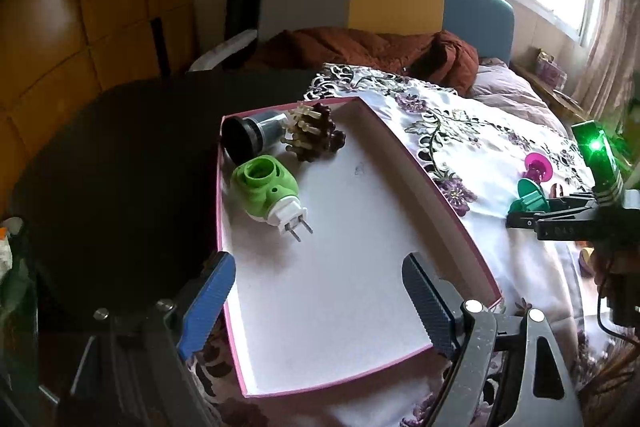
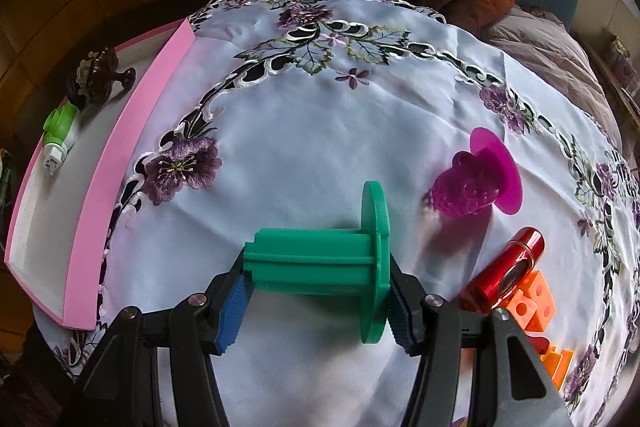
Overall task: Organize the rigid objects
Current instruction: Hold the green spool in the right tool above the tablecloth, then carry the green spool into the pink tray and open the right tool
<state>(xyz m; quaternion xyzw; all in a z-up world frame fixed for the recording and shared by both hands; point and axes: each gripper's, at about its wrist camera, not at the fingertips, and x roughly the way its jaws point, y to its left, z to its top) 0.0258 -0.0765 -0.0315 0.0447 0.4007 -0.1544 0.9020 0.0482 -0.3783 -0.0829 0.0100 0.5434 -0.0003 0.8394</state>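
A pink-sided tray (image 1: 440, 203) with a white floor lies on the embroidered cloth. In its far corner sit a green plug-in device (image 1: 266, 193), a dark cylinder (image 1: 250, 135) and a brown bead-like object (image 1: 316, 135). My left gripper (image 1: 320, 303) hovers open over the tray's near end with nothing between its blue pads. My right gripper (image 2: 314, 311) is shut on a green spool-shaped part (image 2: 320, 263), held sideways just above the cloth. The same gripper (image 1: 520, 219) and green part (image 1: 530, 197) show at the right of the left wrist view.
A magenta flanged piece (image 2: 480, 183) lies on the cloth right of the green part. A red metallic cylinder (image 2: 508, 271) and orange blocks (image 2: 536, 303) sit at the right edge. A rust-coloured quilt (image 1: 360, 47) and headboard lie beyond the table.
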